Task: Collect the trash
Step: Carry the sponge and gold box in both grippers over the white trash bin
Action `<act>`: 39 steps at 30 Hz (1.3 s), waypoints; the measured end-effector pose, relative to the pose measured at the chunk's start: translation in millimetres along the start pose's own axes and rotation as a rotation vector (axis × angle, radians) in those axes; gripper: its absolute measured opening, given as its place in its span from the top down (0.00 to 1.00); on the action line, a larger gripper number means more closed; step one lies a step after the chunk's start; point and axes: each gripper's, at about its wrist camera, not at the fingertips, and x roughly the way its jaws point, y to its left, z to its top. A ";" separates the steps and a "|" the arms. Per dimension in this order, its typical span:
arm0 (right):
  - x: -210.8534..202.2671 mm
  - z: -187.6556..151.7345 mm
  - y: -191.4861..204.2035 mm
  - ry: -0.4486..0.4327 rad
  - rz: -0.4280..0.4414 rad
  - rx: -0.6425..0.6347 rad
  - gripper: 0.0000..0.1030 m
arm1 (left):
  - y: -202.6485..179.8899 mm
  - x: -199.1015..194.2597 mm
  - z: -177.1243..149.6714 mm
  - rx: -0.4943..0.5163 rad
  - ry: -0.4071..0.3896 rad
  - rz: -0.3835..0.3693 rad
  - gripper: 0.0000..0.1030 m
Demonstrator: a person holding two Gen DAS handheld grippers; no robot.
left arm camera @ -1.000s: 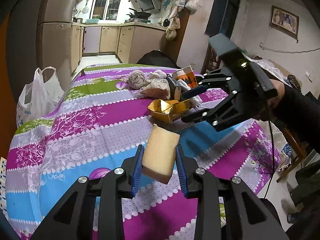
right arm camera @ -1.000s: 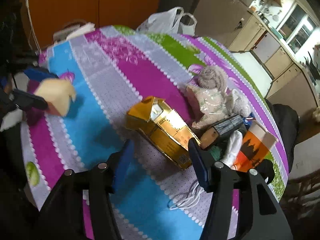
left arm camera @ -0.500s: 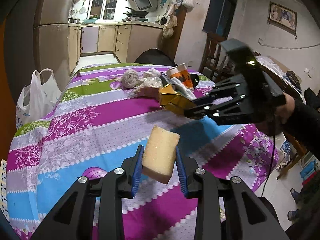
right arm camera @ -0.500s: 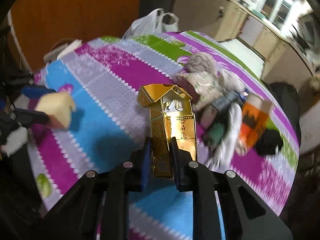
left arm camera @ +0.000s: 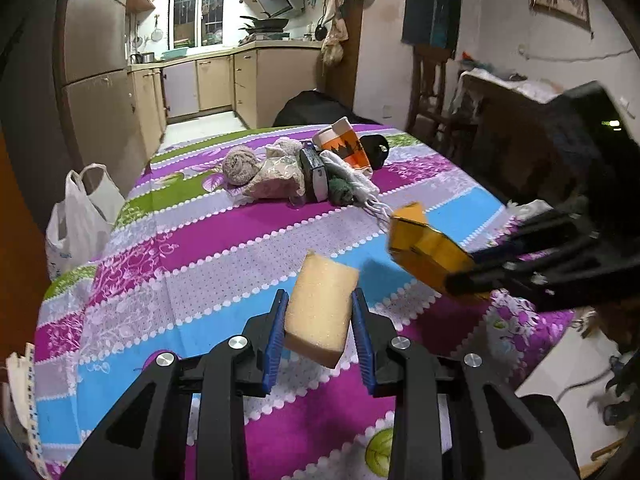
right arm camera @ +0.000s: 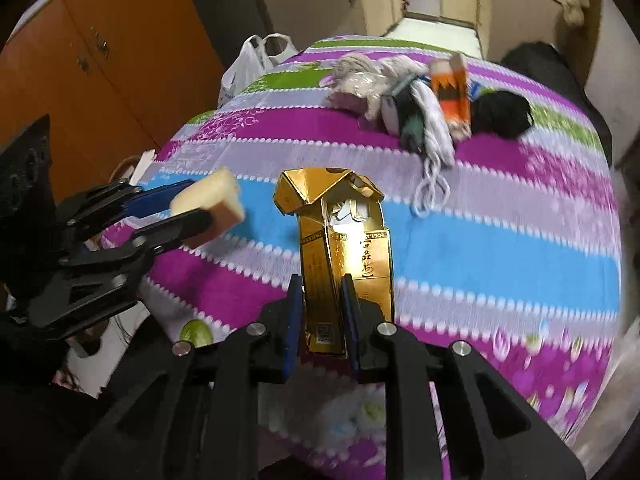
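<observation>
Lifted now, gold carton [right arm camera: 344, 256] clamped in right fingers [right arm camera: 352, 320]; left fingers [left arm camera: 362, 334] grip sponge [left arm camera: 320, 312].

Table [left arm camera: 208, 248]: fills the middle of both views, the kitchen behind it.
Pile [left arm camera: 280, 172]: on the table's far side, holding cloth, a cup [left arm camera: 344, 148] and cord.
Cup: at the pile's right end in both views.
Bag [left arm camera: 80, 216]: off the table's left edge, below its top.
Sponge [left arm camera: 320, 312]: above the table's near part, between the left gripper's [left arm camera: 320, 332] pads.
Box [right arm camera: 340, 256]: above the table's near part, between the right gripper's [right arm camera: 320, 320] pads, well short of the pile.
Sponge and box: sponge left, box right, near but apart.
</observation>
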 end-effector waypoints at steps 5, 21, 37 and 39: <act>-27.0 -7.6 -19.2 -0.031 -0.031 0.094 0.82 | -20.5 6.4 19.1 0.020 -0.003 0.058 0.68; -153.9 -59.7 -122.7 -0.162 -0.224 0.375 0.82 | -143.7 27.8 103.9 0.191 -0.072 -0.012 0.68; -254.7 -160.1 -219.4 -0.209 -0.458 0.648 0.82 | -337.1 45.3 132.1 0.437 -0.111 -0.288 0.68; -263.2 -171.9 -227.9 -0.208 -0.483 0.669 0.82 | -359.5 50.4 133.9 0.461 -0.102 -0.318 0.68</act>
